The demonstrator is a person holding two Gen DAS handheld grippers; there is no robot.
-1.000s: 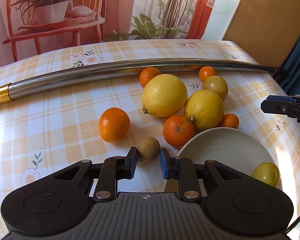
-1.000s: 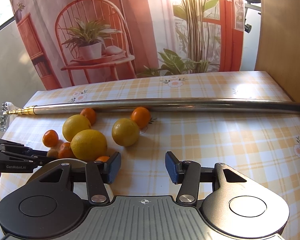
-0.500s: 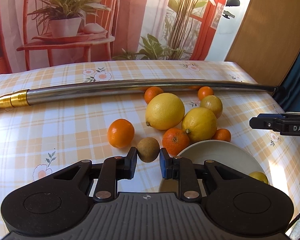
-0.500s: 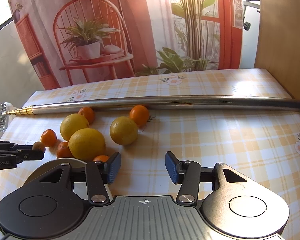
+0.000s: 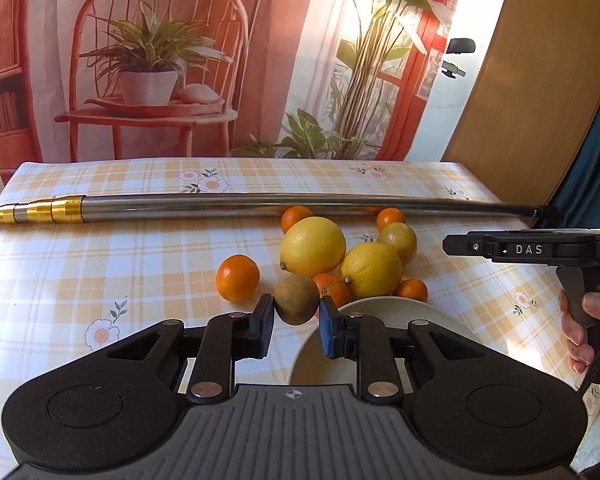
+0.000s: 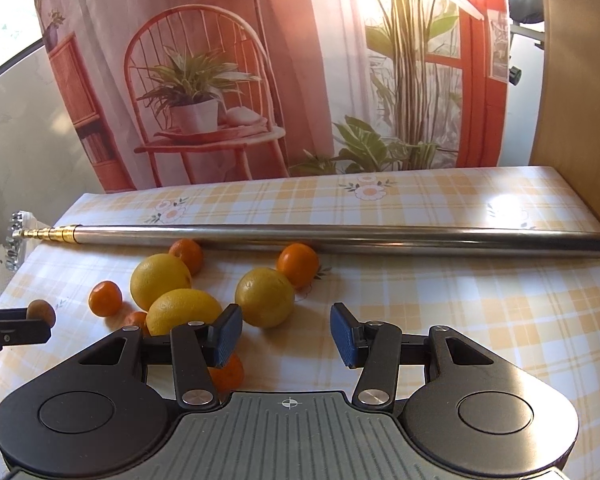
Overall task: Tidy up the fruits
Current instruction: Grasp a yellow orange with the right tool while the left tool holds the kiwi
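Note:
My left gripper (image 5: 296,322) is shut on a small round brown fruit (image 5: 297,299), held above the tablecloth beside the white bowl (image 5: 400,310). Behind it lie two big lemons (image 5: 313,246) (image 5: 371,269), a smaller lemon (image 5: 398,237) and several mandarins, one apart at the left (image 5: 237,277). In the right wrist view my right gripper (image 6: 286,334) stands open above the table with nothing between its fingers. A lemon (image 6: 265,297) lies just beyond it. The brown fruit (image 6: 42,311) shows at the far left in the left gripper's fingers (image 6: 16,330).
A long steel pole (image 5: 280,202) with a gold end crosses the table behind the fruit. The checked tablecloth (image 6: 480,300) is bare on the right. A printed backdrop stands behind; a wooden panel (image 5: 540,80) rises at right. A hand (image 5: 584,320) holds the right gripper's handle.
My left gripper has risen with the brown fruit held in it, so the view now sits higher and tilted back. The right gripper stays open and has lifted a little.

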